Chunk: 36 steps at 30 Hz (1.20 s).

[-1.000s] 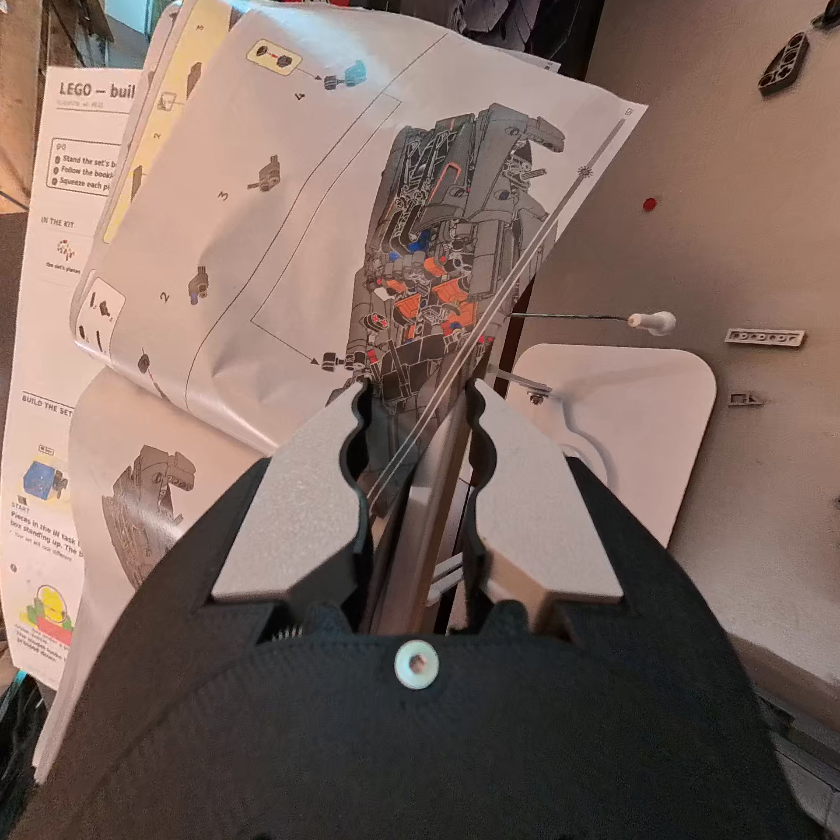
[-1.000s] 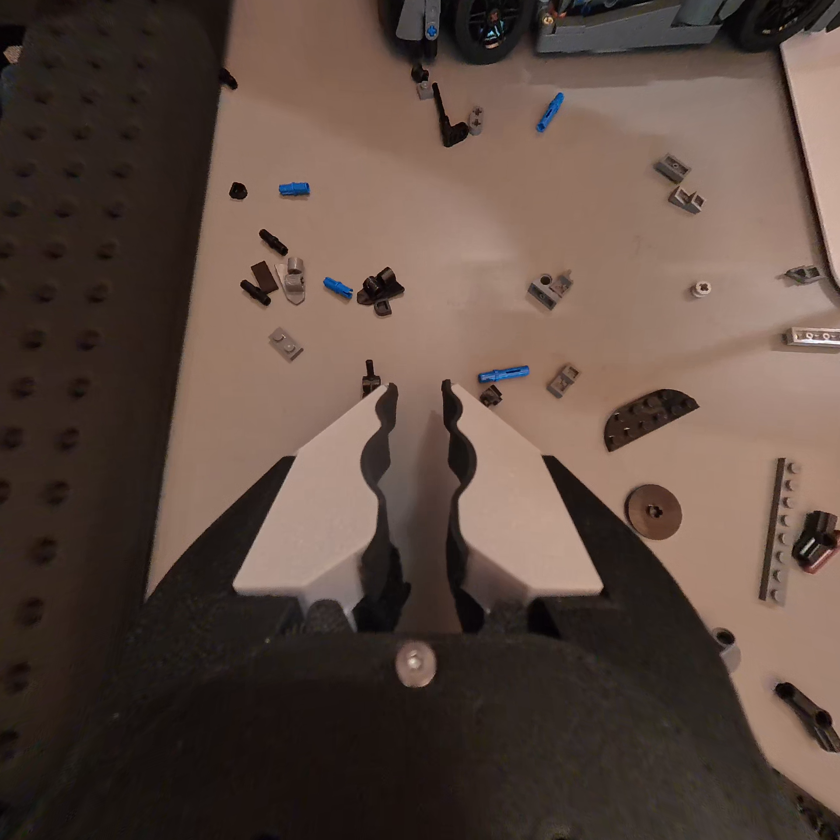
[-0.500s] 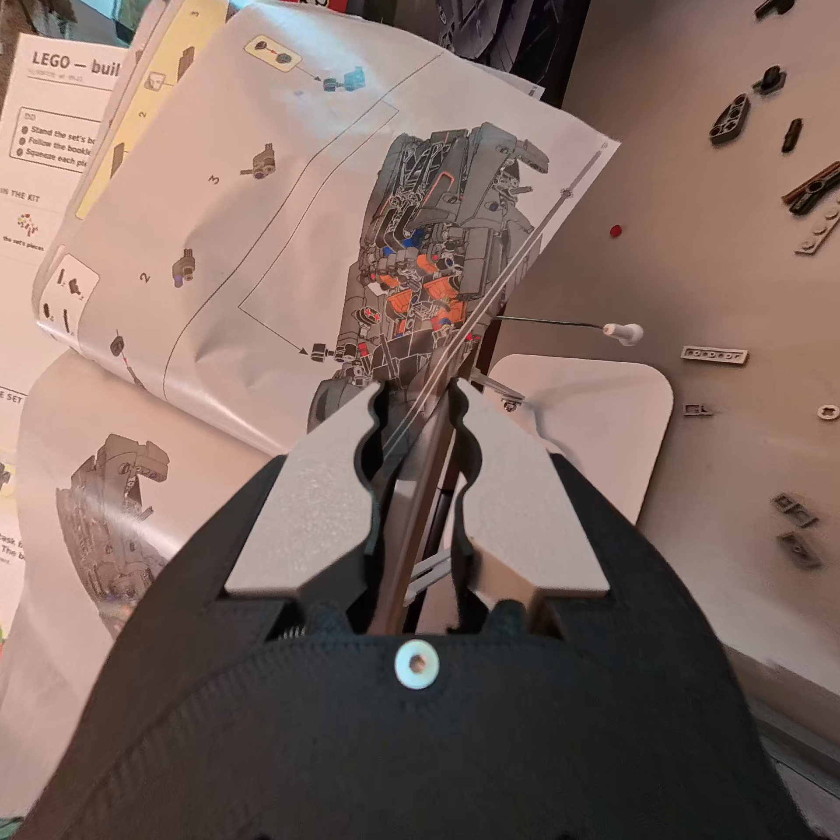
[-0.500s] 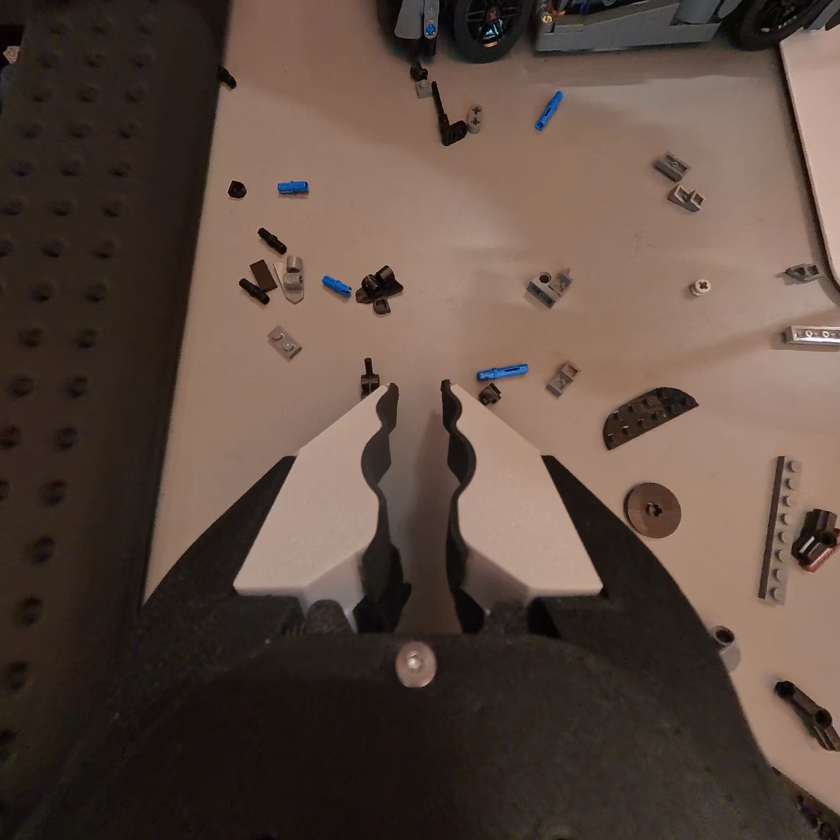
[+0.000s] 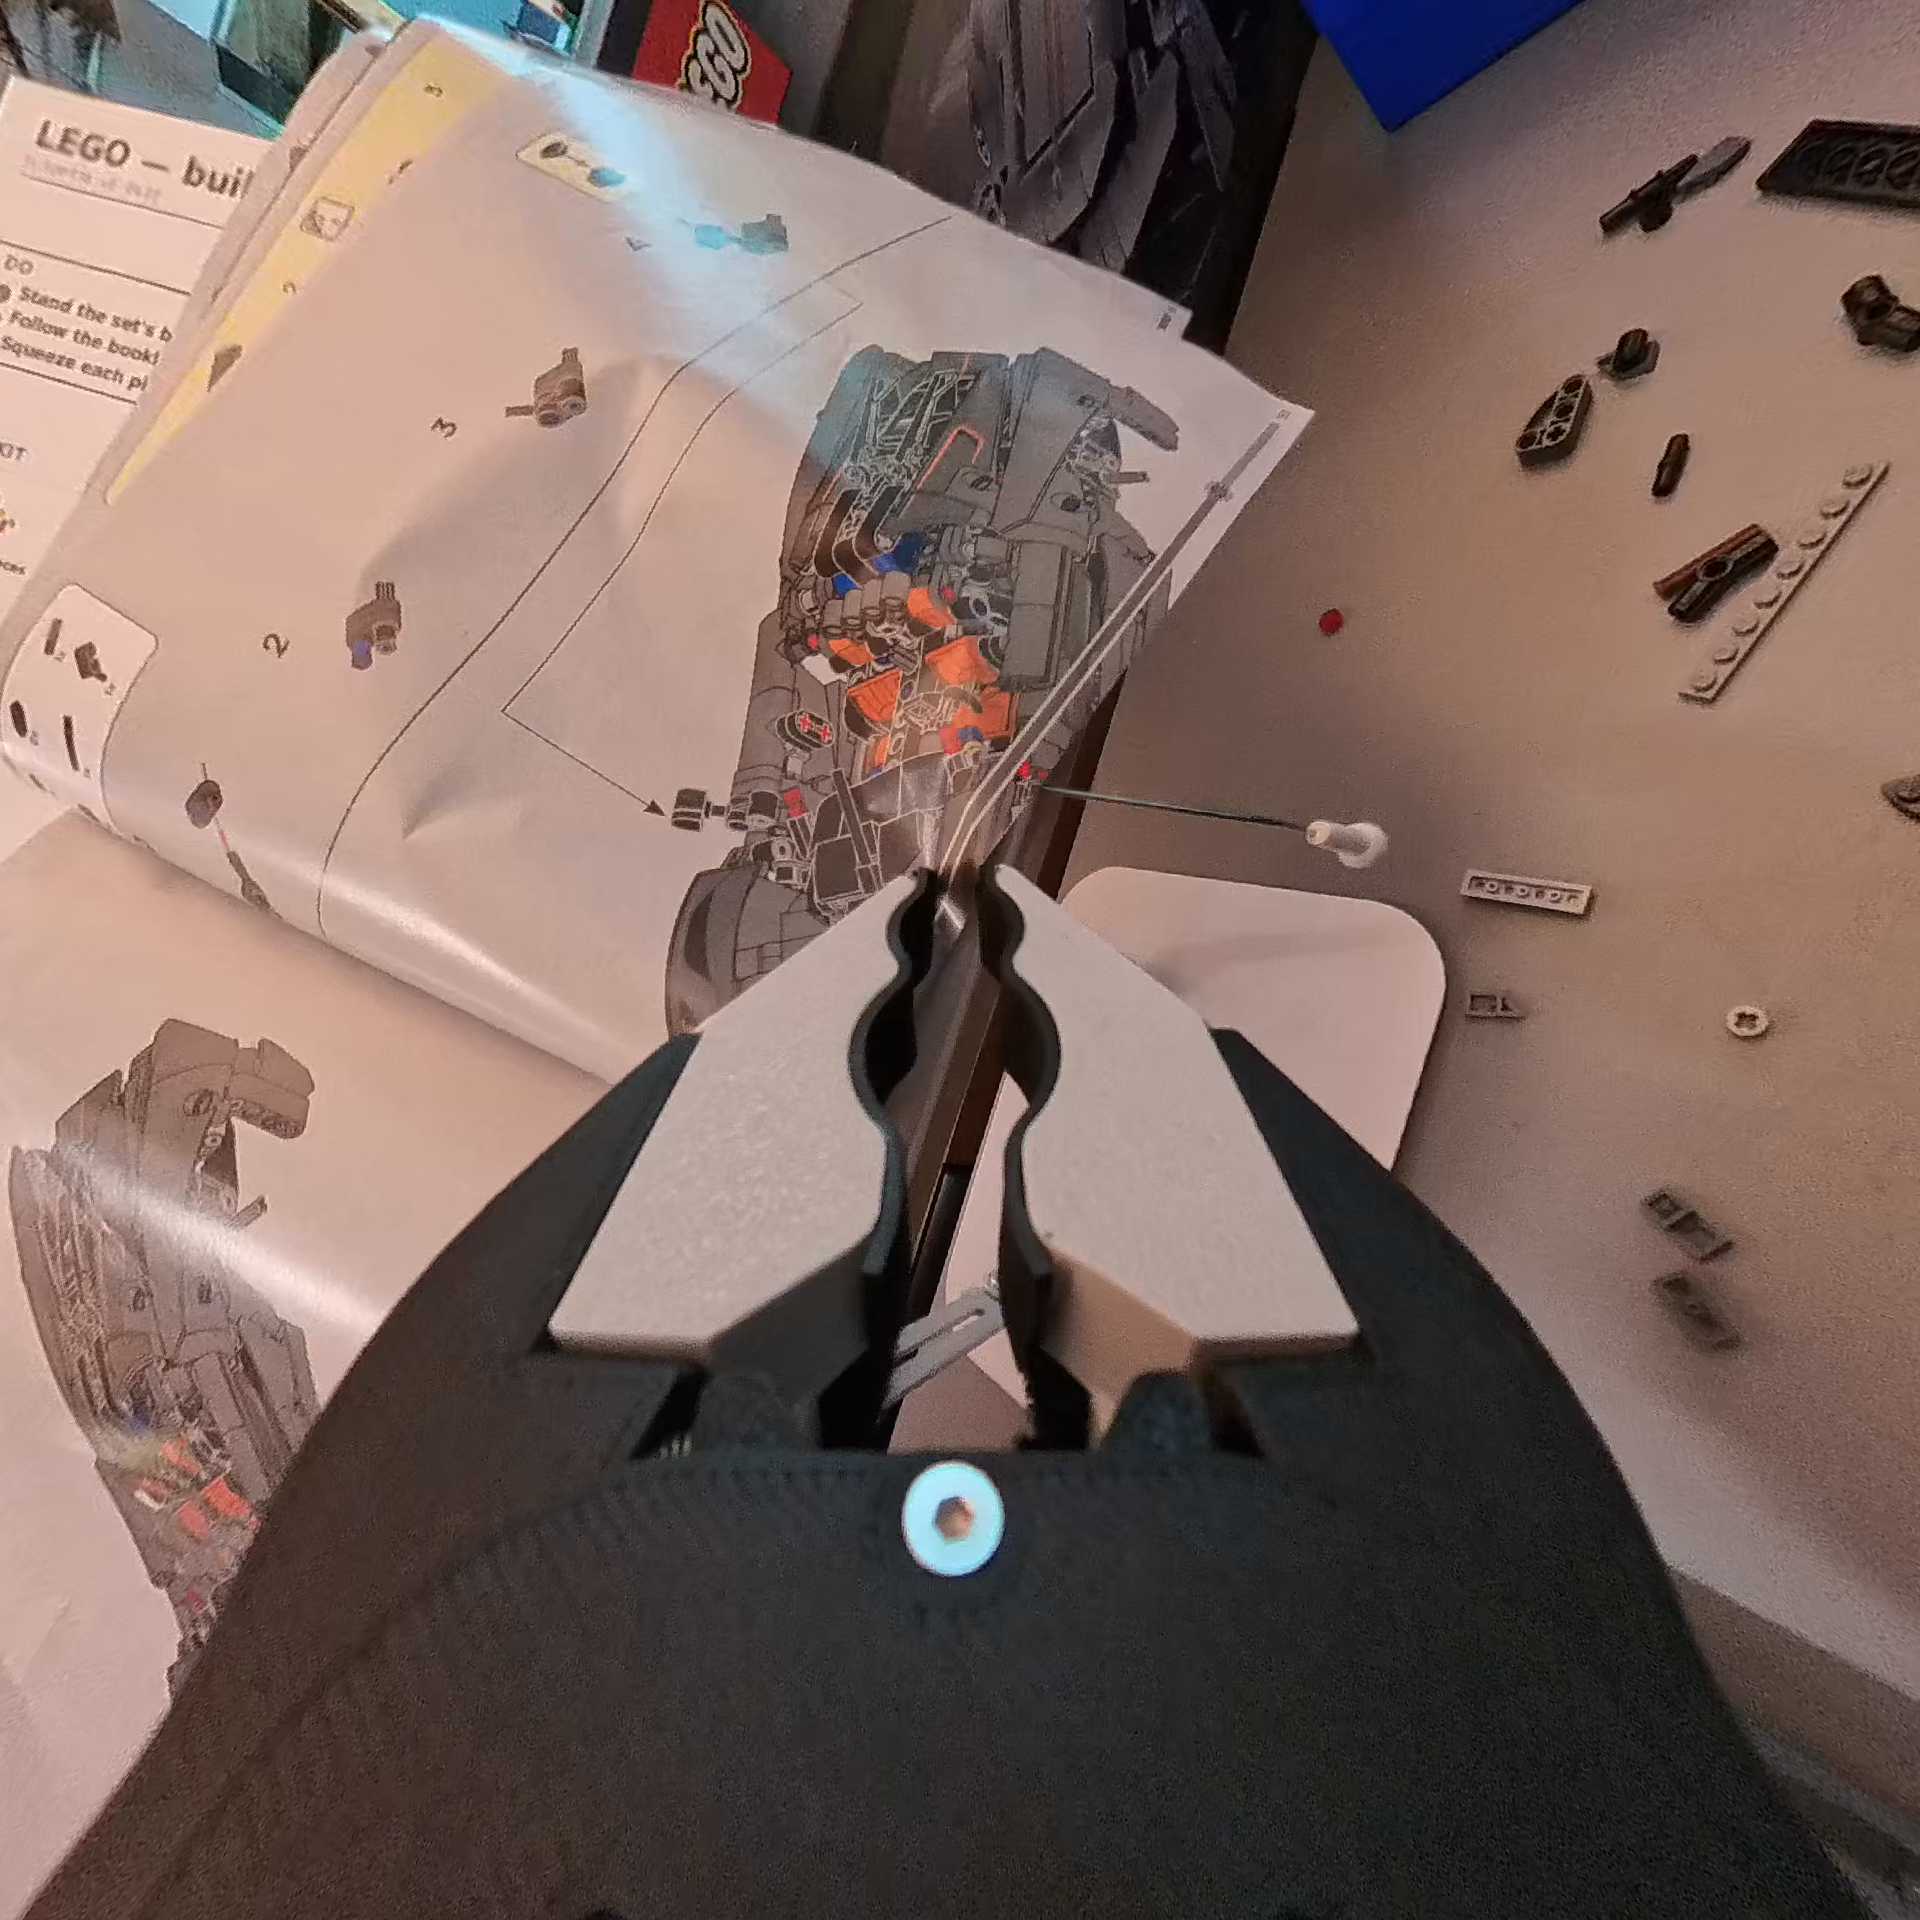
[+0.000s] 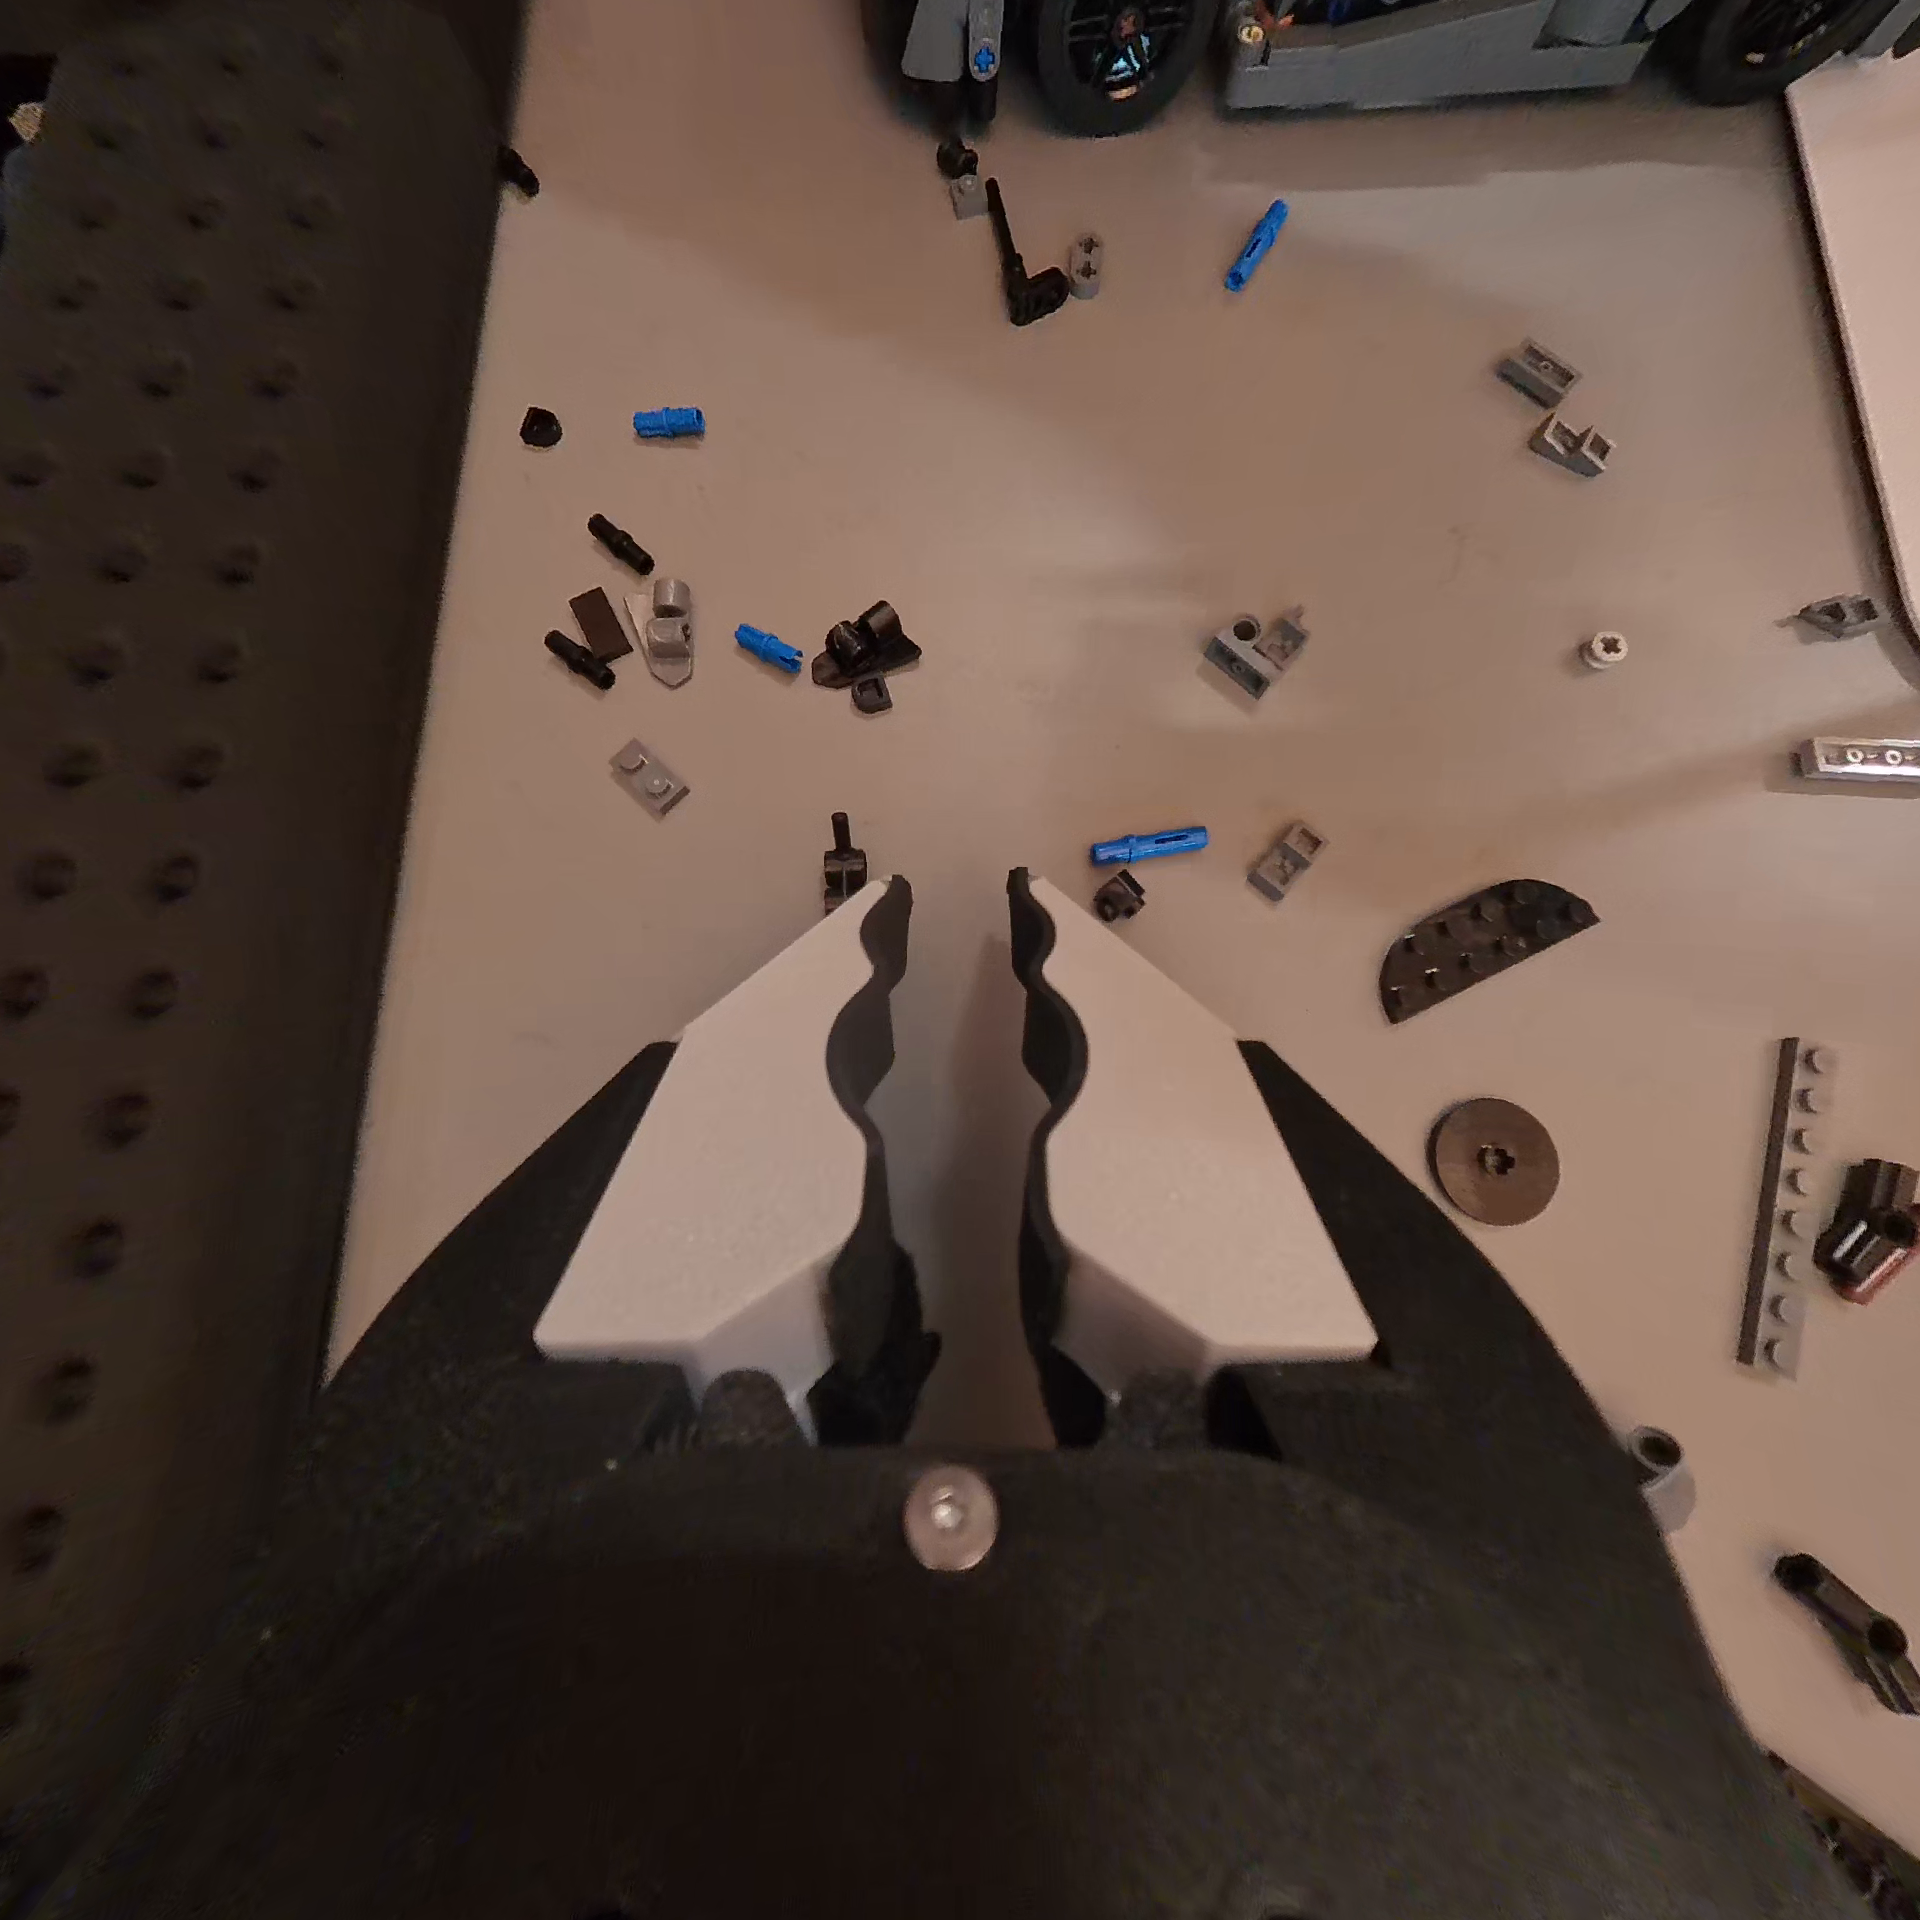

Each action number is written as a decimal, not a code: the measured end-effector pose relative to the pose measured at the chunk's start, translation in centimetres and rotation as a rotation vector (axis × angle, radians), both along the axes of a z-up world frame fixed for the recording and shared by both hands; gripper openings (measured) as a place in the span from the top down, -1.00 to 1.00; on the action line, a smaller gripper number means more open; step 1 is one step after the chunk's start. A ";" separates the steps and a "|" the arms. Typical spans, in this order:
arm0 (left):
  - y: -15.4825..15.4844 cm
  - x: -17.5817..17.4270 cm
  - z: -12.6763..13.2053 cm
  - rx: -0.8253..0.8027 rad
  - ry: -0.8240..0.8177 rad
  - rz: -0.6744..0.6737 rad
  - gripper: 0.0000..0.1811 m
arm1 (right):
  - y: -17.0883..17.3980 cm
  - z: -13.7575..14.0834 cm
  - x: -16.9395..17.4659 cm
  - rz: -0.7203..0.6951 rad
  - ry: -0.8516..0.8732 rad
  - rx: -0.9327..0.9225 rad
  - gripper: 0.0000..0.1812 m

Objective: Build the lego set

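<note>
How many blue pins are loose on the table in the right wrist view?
4. One far up near the car, one at the left by the mat, one mid-left, one just beyond the right fingertip. The gripper may hide others.

You are working over a pale, matt desk (image 6: 1039, 499) lit warmly and unevenly: a brighter band runs across it toward 12 o'clock in the right wrist view, and soft shadows fan out below that. Along the 9 o'clock side of that view lies a dark mat (image 6: 208, 727) covered in rows of small round dimples, its edge meeting the desk. In the left wrist view the desk (image 5: 1558, 312) fills the 3 o'clock side. At 12 o'clock there stands a dark printed box (image 5: 1091, 125) with a red patch, and a blue bin corner (image 5: 1434, 42) shows at 1 o'clock.
</note>
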<state>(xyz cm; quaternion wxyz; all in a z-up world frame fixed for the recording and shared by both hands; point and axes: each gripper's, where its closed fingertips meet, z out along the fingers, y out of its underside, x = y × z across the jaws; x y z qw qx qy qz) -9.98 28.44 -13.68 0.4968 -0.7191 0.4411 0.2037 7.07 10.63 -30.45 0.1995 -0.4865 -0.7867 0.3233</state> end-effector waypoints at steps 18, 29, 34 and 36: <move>-0.1 0.9 0.7 0.024 -0.097 -0.005 0.98 | 0.1 0.0 0.1 -0.001 0.000 -0.001 0.81; -1.1 -0.8 0.1 -0.029 0.006 0.011 0.96 | 0.1 0.0 0.1 0.000 0.002 -0.002 0.81; -1.6 -1.6 0.2 -0.035 0.017 0.022 0.99 | 0.1 -0.1 0.1 0.002 -0.002 -0.001 0.81; -1.8 -1.8 0.3 -0.029 0.012 0.026 1.00 | 0.1 0.0 0.1 0.002 -0.001 -0.001 0.81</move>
